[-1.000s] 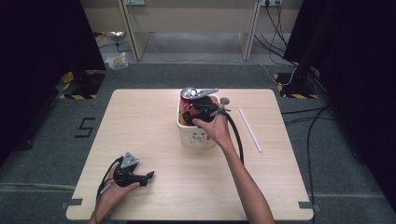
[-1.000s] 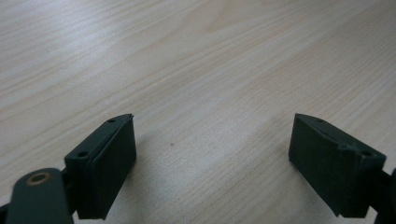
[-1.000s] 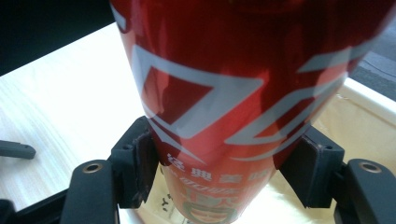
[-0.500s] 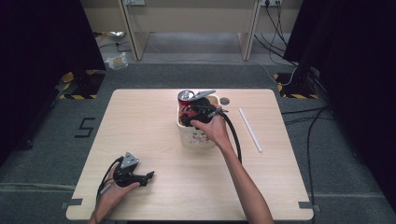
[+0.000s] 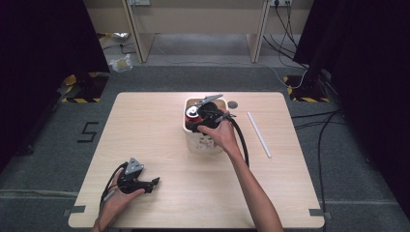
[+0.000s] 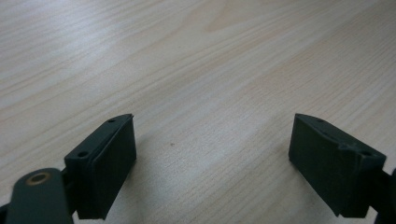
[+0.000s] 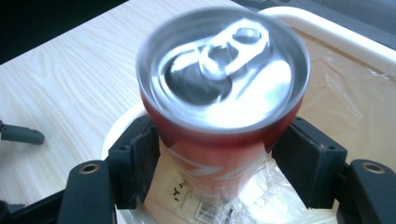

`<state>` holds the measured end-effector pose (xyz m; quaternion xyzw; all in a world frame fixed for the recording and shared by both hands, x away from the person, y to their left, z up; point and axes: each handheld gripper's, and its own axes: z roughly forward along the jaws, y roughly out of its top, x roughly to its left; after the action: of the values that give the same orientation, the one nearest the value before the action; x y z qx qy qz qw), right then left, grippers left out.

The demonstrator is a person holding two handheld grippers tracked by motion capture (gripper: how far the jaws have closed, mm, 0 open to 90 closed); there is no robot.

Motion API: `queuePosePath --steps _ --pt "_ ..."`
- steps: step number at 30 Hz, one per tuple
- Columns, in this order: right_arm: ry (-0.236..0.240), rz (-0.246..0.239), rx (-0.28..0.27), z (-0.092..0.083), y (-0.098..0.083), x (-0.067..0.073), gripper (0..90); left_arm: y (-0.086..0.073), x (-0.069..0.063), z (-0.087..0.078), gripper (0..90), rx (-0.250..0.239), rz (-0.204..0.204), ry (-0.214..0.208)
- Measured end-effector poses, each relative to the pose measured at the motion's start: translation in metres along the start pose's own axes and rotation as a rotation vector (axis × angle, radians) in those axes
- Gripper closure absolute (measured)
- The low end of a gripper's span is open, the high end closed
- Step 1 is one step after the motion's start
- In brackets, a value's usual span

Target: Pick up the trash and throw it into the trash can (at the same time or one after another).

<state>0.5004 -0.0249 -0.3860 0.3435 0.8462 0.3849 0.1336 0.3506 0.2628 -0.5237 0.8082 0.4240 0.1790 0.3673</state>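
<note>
**Can held over bin; left gripper idle**

Table (image 5: 145, 125): pale wood, otherwise bare except for a white strip (image 5: 259, 134) lying well to the right of the work, apart from everything else.

Bin (image 5: 205, 142): a small white container near the table's far middle, lined with clear plastic. It stands upright, within reach of the right arm, and is judged to be the destination for the can.

Can (image 7: 224, 93): red, with a silver top and its pull tab in place. It sits upright over the bin's opening, above the liner, with the rim behind and below it.

Right gripper (image 7: 217, 163): jaws stand fairly wide, one pad at each side of the can's body. The left pad looks to be in contact; the right pad shows a slight gap, but the can is blurred there, so whether the grip is firm cannot be told. A side grip keeps the can upright for lowering.

Left gripper (image 6: 212, 158): open wide, empty, resting low over bare wood near the front left edge, out of the way.

View comparison: the high view gives the layout, bin, strip and both hands (image 5: 220, 133); the right gripper view alone shows the tab, the liner and the pad positions.
</note>
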Motion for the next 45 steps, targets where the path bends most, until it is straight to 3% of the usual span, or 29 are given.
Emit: queuePosePath --steps 15,32,45 --pt "-0.042 0.029 -0.1 -0.029 0.005 -0.008 24.0 0.0 0.0 0.0 14.1 0.003 0.0 0.0" --pt "-0.132 0.091 -0.181 -0.072 -0.008 -0.04 24.3 0.0 0.0 0.0 14.1 0.002 -0.002 0.002" --pt "-0.189 0.127 -0.213 -0.099 -0.021 -0.061 24.5 0.0 0.0 0.0 14.1 0.002 -0.002 0.002"
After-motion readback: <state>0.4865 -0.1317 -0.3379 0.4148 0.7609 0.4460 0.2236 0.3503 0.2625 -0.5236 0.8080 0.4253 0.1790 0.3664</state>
